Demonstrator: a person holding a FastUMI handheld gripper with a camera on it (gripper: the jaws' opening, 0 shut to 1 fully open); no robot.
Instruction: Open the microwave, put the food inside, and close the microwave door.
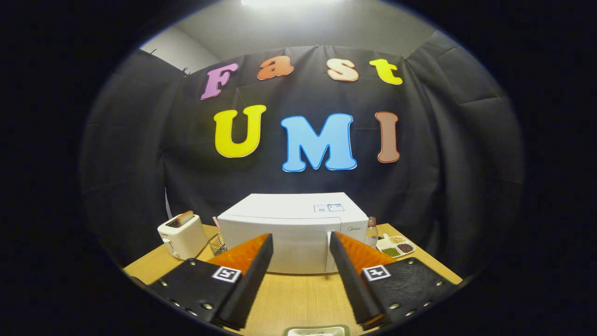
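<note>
Wooden tabletop (289, 298) carries a closed white microwave (294, 233) beyond the gripper (301, 247), whose fingers are spread and empty; every step remains.

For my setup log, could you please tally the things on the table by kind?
Appliances: 2, microwave and toaster
Containers: 3, bottle, wire holder, dish by the open hand-held gripper
Trays: 1, divided tray
Total: 6
</note>
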